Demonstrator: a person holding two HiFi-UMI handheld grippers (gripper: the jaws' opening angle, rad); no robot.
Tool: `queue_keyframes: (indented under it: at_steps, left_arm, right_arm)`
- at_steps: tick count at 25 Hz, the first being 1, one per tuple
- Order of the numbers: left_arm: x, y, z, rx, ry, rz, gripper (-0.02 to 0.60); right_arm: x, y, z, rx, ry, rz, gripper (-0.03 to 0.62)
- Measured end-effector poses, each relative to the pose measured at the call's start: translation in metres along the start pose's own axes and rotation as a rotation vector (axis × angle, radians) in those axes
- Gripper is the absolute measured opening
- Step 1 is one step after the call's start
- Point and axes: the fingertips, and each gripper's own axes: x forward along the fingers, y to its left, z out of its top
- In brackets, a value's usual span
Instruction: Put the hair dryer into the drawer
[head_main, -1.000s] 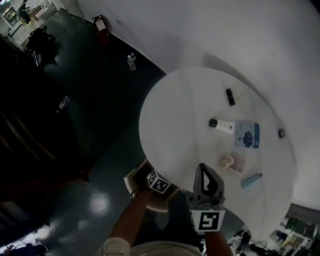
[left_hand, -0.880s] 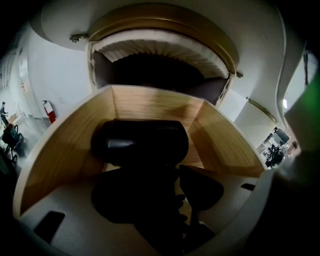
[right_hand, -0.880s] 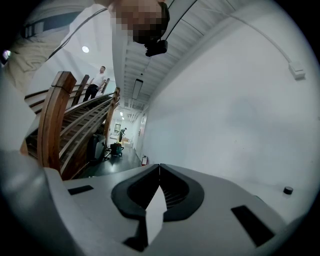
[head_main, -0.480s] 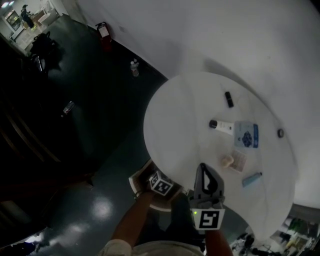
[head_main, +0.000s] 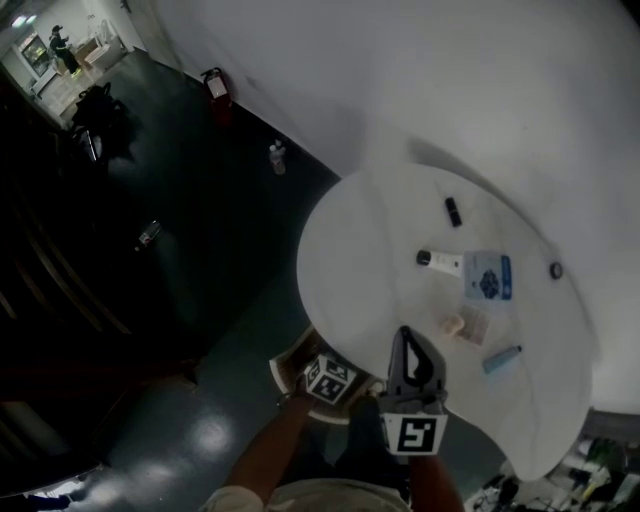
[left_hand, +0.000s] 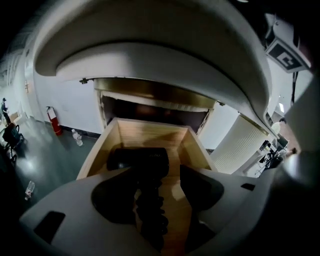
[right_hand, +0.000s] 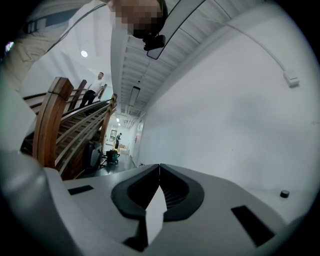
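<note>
Judging risk: hair dryer (left_hand: 139, 159) lies in the open drawer (left_hand: 196, 145), near end, its handle between left gripper's (left_hand: 157, 172) spread jaws. A skewed withdrawal could snag it out. Right gripper (right_hand: 159, 167) is pressed together, empty.

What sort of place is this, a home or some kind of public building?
Probably a lobby or hall in an office or lab building, not a home: a fire extinguisher stands against the white wall, a wide wooden staircase rises at one side, and the dark floor is glossy.
</note>
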Motion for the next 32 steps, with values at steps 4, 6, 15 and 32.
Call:
queue_keyframes:
  at_steps: [4, 6, 15, 32]
  left_arm:
    - [-0.008, -0.008, -0.001, 0.011, 0.037, -0.034, 0.262]
    - [-0.015, -0.011, -0.003, 0.010, 0.062, -0.042, 0.262]
    - [-0.052, -0.017, -0.006, -0.002, 0.105, -0.036, 0.262]
    - [-0.195, -0.019, 0.094, -0.019, -0.266, 0.114, 0.261]
  right_arm:
    - [-0.002, 0.000, 0.013, -0.006, -0.026, -0.004, 0.008]
    - [-0.004, -0.002, 0.018, -0.007, -0.033, -0.008, 0.008]
    - [-0.014, -0.012, 0.034, 0.001, -0.047, -0.033, 0.008]
    - [-0.027, -0.007, 0.061, -0.061, -0.089, 0.005, 0.008]
